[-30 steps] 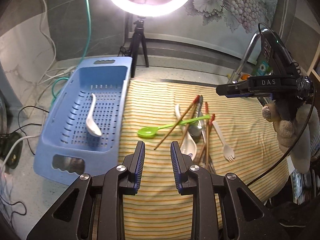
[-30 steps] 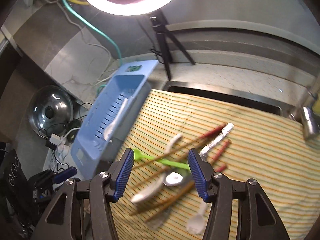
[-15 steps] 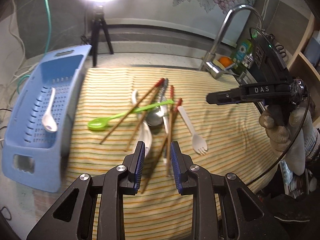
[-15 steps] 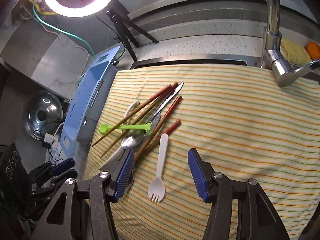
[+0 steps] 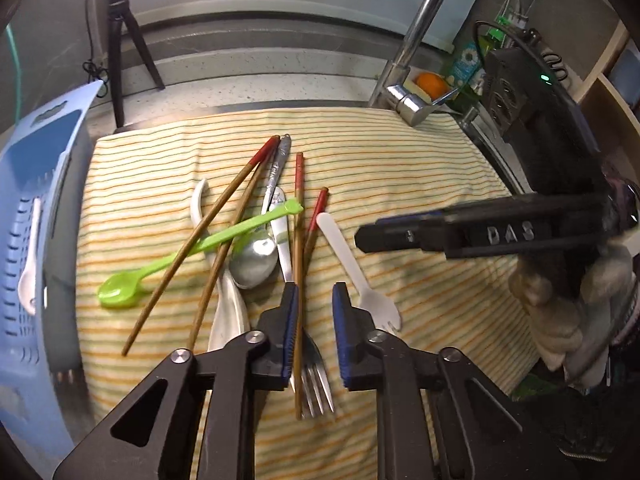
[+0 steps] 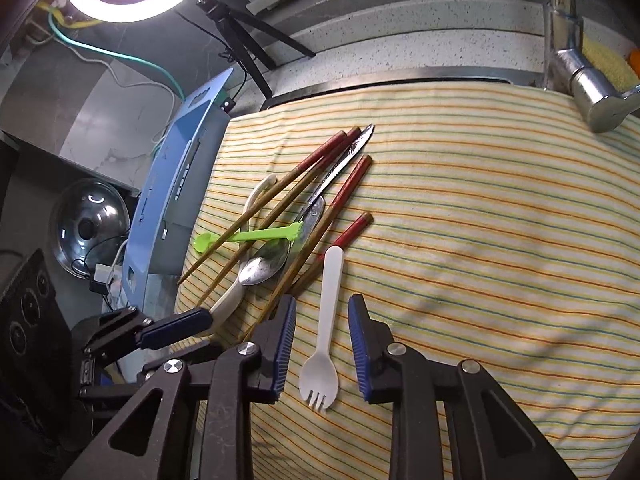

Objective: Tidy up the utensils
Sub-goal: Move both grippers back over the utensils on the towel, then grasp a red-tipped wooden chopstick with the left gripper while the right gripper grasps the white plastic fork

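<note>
Right tongs: right gripper [image 6: 322, 342] hangs spread, holding nothing, its jaws astride the white spork [image 6: 323, 338].
Left tongs: left gripper [image 5: 314, 312] gapes over the metal fork [image 5: 314, 376], beside 1 chopstick [image 5: 298, 280].
Risk: smooth, thin plastic may skid on soft striped cloth [image 6: 480, 240]; left jaws could snag the pile.
Basket: blue slotted basket [image 5: 24, 184] far left.

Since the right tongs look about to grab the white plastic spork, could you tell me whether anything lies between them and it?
Nothing visible does. The white spork lies alone on the striped cloth, between the open fingers of the right tongs. The nearest chopstick sits just to its left, close beside the handle.
</note>
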`<control>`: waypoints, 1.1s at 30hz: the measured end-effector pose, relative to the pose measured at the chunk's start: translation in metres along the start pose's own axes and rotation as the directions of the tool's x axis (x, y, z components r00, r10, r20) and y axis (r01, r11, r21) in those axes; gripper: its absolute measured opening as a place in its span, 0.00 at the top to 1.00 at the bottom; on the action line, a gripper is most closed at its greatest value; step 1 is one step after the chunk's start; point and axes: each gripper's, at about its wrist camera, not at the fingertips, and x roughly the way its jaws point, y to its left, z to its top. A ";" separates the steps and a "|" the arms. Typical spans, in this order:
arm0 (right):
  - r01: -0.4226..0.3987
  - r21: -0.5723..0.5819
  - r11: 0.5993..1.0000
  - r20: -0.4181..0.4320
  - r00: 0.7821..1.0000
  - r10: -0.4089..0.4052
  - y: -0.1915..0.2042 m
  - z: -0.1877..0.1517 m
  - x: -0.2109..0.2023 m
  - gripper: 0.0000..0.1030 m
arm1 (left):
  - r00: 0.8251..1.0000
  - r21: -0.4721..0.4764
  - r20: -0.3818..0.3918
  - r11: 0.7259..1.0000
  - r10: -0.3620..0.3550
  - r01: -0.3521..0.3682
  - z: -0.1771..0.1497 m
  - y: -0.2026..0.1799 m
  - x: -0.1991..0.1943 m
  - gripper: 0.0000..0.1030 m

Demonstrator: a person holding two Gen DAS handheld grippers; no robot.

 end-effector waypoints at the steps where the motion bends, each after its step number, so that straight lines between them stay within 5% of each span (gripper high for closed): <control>1: 0.001 0.000 1.000 -0.004 1.000 -0.001 0.001 0.000 0.002 0.78 | 1.000 0.006 -0.012 1.000 -0.006 0.006 0.004 0.001 0.005 0.86; 25: 0.063 -0.050 0.997 -0.068 0.995 -0.067 0.009 0.000 0.031 0.90 | 0.987 0.125 -0.156 0.992 0.024 -0.004 0.037 0.002 0.058 0.86; 33: 0.071 -0.032 0.997 -0.059 0.996 -0.073 0.009 -0.004 0.030 0.91 | 0.985 0.138 -0.164 0.990 0.058 -0.036 0.051 0.003 0.068 0.94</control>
